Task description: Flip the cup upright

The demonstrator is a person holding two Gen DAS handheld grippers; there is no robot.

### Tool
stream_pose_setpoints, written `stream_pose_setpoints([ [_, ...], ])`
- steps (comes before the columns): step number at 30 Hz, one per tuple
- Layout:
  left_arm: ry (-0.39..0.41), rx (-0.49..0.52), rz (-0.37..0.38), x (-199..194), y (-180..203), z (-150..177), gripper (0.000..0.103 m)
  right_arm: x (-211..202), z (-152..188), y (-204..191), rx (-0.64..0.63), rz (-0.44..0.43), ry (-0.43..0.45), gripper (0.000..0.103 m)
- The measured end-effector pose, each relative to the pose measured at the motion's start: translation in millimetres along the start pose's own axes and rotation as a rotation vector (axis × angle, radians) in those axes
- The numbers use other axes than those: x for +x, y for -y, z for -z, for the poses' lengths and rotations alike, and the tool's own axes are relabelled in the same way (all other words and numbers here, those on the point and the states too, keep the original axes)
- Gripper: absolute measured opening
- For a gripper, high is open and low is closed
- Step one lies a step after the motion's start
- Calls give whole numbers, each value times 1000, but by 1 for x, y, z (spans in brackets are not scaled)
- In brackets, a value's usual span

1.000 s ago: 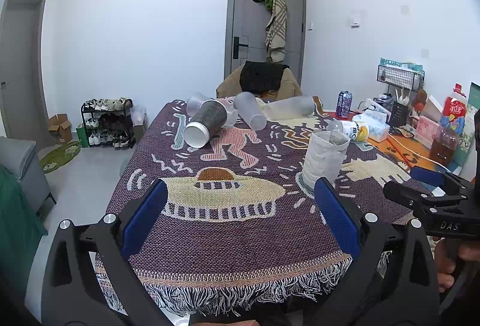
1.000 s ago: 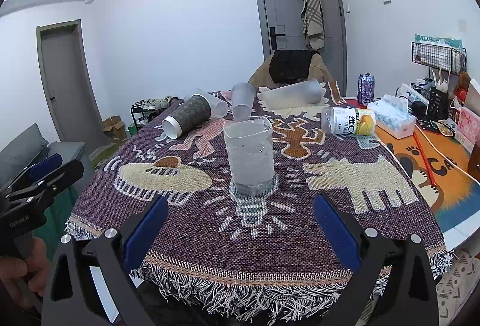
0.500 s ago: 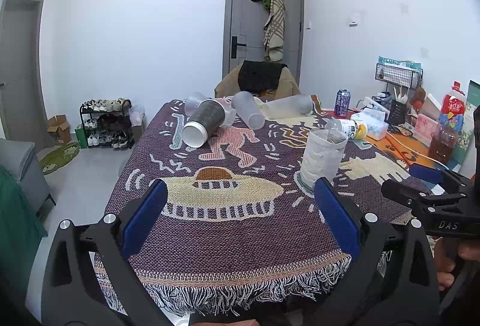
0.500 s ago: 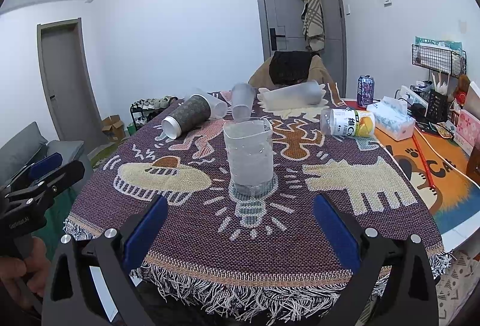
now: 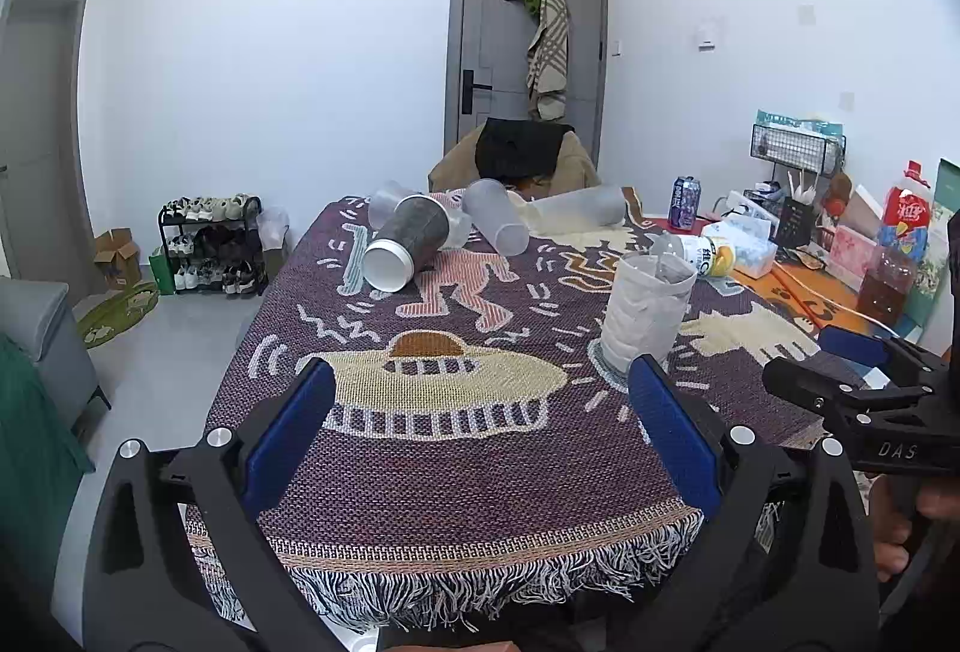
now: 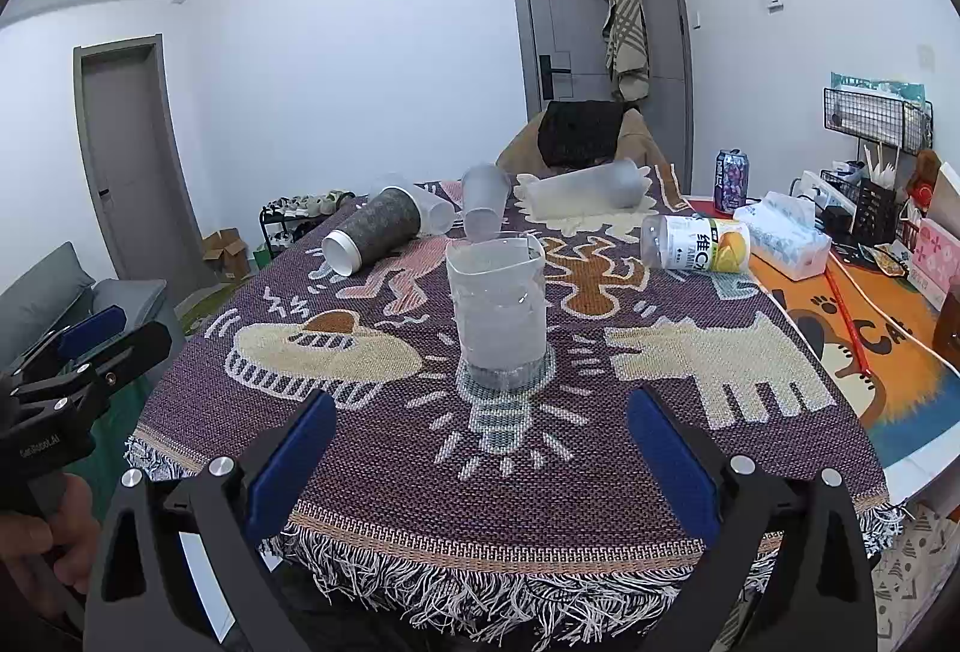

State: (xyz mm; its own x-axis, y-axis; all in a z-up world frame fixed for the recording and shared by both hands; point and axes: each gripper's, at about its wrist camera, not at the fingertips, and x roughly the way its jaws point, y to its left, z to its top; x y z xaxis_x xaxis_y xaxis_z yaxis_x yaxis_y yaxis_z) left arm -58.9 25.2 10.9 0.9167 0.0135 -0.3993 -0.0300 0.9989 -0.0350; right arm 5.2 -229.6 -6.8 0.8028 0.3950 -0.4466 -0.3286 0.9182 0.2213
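My left gripper (image 5: 480, 397) and right gripper (image 6: 480, 427) gape wide, empty — the clear ribbed plastic cup (image 6: 498, 313) stands upright on the patterned woven tablecloth (image 6: 600, 448).

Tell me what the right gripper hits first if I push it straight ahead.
Probably the clear cup standing upright on the tablecloth. It sits centred ahead of the right gripper, whose jaws are open; depth is hard to judge.

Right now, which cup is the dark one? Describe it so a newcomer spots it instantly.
Look at the far left of the patterned tablecloth, near the door-side end. The dark paper cup lies on its side there, white rim toward the camera. Its neighbours are all translucent plastic; only this one is opaque and dark.
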Motion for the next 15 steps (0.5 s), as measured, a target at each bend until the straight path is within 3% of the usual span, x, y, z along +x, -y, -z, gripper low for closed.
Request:
stream_pose_setpoints([
  [15,-26,-29,-10,27,-9,11,97,41,5,10,31,-21,-86,95],
])
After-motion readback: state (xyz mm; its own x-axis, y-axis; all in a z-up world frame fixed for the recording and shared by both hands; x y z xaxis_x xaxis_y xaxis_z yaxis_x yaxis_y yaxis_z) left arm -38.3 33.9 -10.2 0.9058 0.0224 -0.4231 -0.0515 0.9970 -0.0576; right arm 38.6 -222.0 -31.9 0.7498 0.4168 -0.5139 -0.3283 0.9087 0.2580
